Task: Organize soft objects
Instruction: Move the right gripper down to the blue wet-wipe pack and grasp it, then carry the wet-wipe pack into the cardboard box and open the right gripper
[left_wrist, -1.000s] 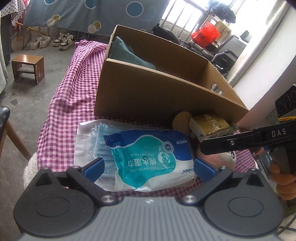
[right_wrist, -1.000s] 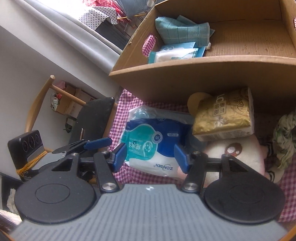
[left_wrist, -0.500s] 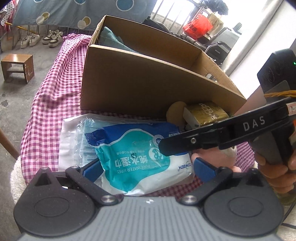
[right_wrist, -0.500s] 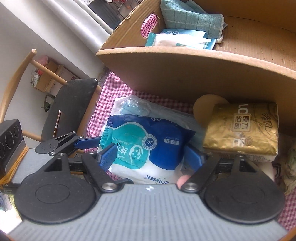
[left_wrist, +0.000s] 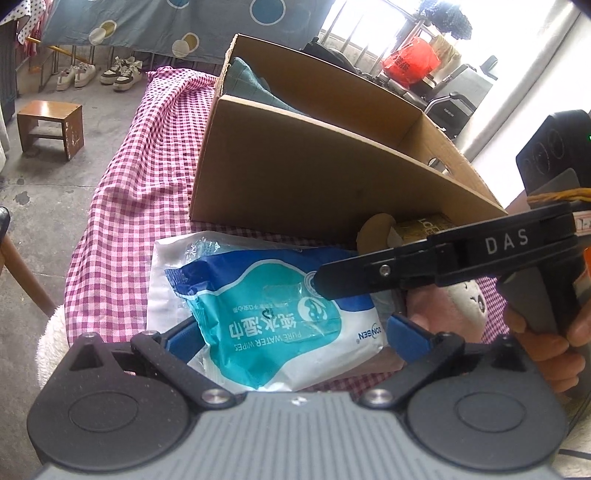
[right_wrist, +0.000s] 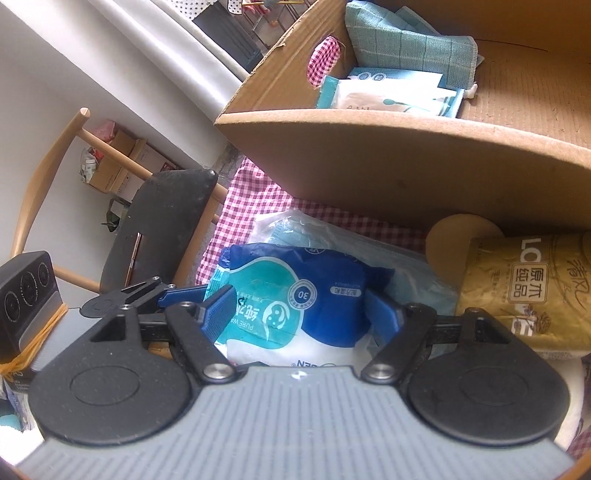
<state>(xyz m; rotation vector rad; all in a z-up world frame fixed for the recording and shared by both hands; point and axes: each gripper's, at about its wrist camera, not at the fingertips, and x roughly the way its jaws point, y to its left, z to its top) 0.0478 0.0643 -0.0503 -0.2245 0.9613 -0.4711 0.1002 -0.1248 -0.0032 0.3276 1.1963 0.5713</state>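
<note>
a pink-and-white checked cloth (left_wrist: 122, 206) covers the surface. on it stand a brown open cardboard box (left_wrist: 295, 173), a clear plastic bag of pale blue masks (left_wrist: 173, 266), a gold-wrapped tissue pack (right_wrist: 524, 291) and a white plush toy (left_wrist: 465, 299).

Left wrist camera: mounted behind its own fingers (left_wrist: 184, 341), angled downward, very close over the wet wipes pack (left_wrist: 280, 325) on the checked cloth (left_wrist: 122, 206). Beyond it, the cardboard box (left_wrist: 295, 177) from its near wall, then floor and window.

Right wrist camera: same kind of mount, tilted downward, close above the wet wipes pack (right_wrist: 295, 299), looking over the cardboard box (right_wrist: 406, 162) rim into its inside; a chair (right_wrist: 162, 214) at left.

Shared: the pack, the box front wall, the gold tissue pack (right_wrist: 524, 291). Each view catches the other device.
</note>
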